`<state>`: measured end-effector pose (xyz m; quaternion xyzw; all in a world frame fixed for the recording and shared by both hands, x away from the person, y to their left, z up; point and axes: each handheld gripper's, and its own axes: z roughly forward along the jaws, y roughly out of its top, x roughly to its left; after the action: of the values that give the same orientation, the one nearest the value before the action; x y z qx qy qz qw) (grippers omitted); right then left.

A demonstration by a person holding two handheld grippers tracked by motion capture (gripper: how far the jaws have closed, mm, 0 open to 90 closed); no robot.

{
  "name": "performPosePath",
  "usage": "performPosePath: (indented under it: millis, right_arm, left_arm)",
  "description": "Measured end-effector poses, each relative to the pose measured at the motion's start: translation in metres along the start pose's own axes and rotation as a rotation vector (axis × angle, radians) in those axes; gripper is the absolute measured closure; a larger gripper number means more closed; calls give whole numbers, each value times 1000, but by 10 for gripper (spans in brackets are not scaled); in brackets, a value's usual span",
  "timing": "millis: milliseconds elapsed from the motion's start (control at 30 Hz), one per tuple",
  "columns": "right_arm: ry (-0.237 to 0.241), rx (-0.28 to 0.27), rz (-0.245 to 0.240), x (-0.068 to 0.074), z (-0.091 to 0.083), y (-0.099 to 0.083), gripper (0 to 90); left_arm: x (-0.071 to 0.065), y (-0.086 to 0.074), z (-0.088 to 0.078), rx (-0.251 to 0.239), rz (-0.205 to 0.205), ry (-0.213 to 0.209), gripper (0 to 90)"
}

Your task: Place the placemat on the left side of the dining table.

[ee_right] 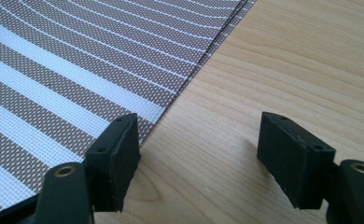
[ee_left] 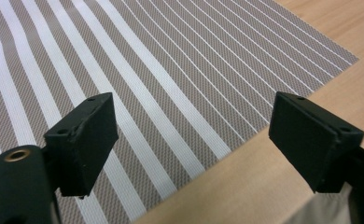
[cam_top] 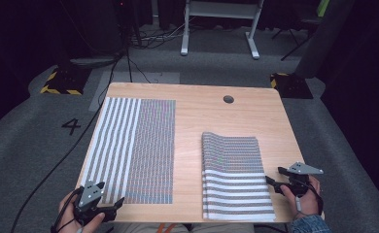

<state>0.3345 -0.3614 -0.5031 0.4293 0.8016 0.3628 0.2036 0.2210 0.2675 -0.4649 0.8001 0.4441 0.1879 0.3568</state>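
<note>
High view: two striped mats lie on the table [cam_top: 197, 104]. Taking the table's cable hole [cam_top: 229, 99] as the landmark, the flat mat [cam_top: 134, 150] is spread in a single layer to the hole's left and nearer the person, reaching almost to the near edge. The stack [cam_top: 235, 177] of mats, or one folded mat (the gripper views show several layered edges, but not which), lies below the hole and slightly to its right, its far end a little humped.

The left gripper [cam_top: 111, 206] sits at the flat mat's near corner, jaws spread wide with nothing between them; the left gripper view shows the mat's edge below the open pads [ee_left: 84, 140], untouched. The right gripper [cam_top: 273, 177] rests just beside the stack's right edge, released too, its jaws over bare wood.

My reading: laying out the one mat looks finished and let go. What seems left is the stack, which the right gripper is placed to take by its edge.
</note>
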Motion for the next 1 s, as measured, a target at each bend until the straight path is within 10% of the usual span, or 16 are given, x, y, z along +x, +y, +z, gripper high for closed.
performPosePath:
  millis: [267, 467, 1000]
  right_arm:
    - [5, 1, 2, 0, 0, 0, 298]
    - [5, 1, 2, 0, 0, 0, 298]
    - [5, 1, 1, 0, 0, 0, 298]
  left_arm:
    - [12, -20, -8, 2, -30, 21, 160]
    - [27, -25, -6, 40, -71, 116, 165]
    - [44, -44, -7, 72, -80, 104, 165]
